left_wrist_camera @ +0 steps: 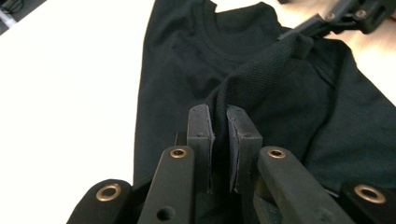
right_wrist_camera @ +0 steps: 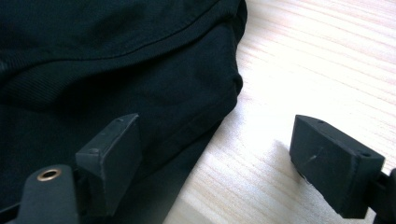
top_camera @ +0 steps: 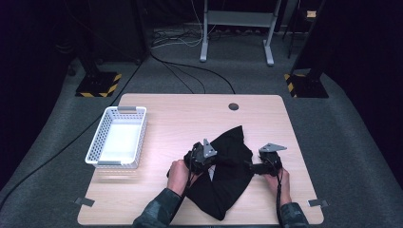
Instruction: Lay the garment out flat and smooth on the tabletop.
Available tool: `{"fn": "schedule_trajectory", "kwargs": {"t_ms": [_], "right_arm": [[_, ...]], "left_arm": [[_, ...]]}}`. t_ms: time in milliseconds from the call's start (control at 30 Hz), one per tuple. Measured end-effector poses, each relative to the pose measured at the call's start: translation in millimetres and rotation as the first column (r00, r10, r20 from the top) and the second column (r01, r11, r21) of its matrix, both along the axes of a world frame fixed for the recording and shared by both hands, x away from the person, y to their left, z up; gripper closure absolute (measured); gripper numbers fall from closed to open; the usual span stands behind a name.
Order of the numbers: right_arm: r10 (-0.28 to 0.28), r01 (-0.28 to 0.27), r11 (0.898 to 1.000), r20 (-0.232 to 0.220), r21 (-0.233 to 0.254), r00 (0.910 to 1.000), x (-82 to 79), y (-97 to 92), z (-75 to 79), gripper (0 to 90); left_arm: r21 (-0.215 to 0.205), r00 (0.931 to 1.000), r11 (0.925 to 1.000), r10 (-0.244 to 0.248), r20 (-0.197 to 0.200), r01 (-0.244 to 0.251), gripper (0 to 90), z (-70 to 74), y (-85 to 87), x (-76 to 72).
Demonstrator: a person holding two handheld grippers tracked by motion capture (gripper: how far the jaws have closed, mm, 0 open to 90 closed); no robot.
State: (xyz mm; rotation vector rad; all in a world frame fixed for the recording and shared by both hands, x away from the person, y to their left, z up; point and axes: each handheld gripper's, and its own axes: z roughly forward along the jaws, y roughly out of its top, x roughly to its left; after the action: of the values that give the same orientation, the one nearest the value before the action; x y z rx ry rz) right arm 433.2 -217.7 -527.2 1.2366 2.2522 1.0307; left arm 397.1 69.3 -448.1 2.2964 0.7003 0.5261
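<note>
A black T-shirt (top_camera: 227, 186) lies crumpled on the right half of the wooden table (top_camera: 180, 114). My left gripper (top_camera: 217, 159) sits at the shirt's left edge. In the left gripper view its jaws (left_wrist_camera: 220, 120) are shut on a raised fold of the shirt (left_wrist_camera: 187, 46), just below the collar. My right gripper (top_camera: 253, 166) rests at the shirt's right edge. In the right gripper view it (right_wrist_camera: 229, 140) stands open, one jaw over the black cloth (right_wrist_camera: 93, 56) and the other over bare wood. The right gripper (left_wrist_camera: 341, 14) also appears beyond the shirt in the left gripper view.
A white mesh basket (top_camera: 98, 138) stands empty at the table's left side. A round cable hole (top_camera: 233, 106) sits near the far edge. Beyond the table are grey carpet, cables and a desk frame (top_camera: 237, 28).
</note>
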Motion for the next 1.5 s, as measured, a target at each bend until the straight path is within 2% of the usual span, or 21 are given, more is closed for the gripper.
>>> {"fn": "schedule_trajectory", "kwargs": {"t_ms": [300,567,800,1067,1100,1333,1433,1500], "right_arm": [[0.002,-0.002,1.0,0.0,0.0,1.0,0.0,0.1,0.0,16.1],[0.002,-0.002,1.0,0.0,0.0,1.0,0.0,0.2,0.0,16.1],[0.002,-0.002,1.0,0.0,0.0,1.0,0.0,0.2,0.0,16.1],[0.003,-0.003,1.0,0.001,-0.001,1.0,0.1,0.3,-0.1,16.1],[0.003,-0.003,1.0,0.001,-0.002,1.0,0.0,0.2,-0.1,16.1],[0.003,-0.003,1.0,0.001,-0.002,1.0,0.0,0.3,-0.1,16.1],[0.003,-0.003,1.0,0.001,-0.002,1.0,0.1,0.3,-0.1,16.0],[0.003,-0.003,1.0,0.001,-0.002,1.0,0.1,0.3,-0.1,16.0]], "left_arm": [[0.022,0.9998,0.9997,0.014,0.011,-0.014,81.3,6.7,2.0,13.7],[0.021,0.9992,0.999,0.038,0.012,-0.039,81.3,10.5,8.6,25.4],[0.027,0.9973,0.9971,0.071,0.018,-0.072,81.3,12.9,16.4,37.5],[0.014,0.9922,0.9921,0.125,-0.001,-0.125,81.3,7.7,29.6,53.1],[-0.006,0.9889,0.989,0.148,-0.018,-0.148,81.3,6.5,35.4,59.9],[-0.006,0.9771,0.978,0.208,-0.045,-0.209,81.3,0.0,51.1,80.2],[-0.02,0.9691,0.9706,0.238,-0.065,-0.24,81.3,-3.7,58.6,88.6],[-0.031,0.9595,0.9617,0.269,-0.084,-0.272,81.3,-5.4,64.3,96.4]]}}
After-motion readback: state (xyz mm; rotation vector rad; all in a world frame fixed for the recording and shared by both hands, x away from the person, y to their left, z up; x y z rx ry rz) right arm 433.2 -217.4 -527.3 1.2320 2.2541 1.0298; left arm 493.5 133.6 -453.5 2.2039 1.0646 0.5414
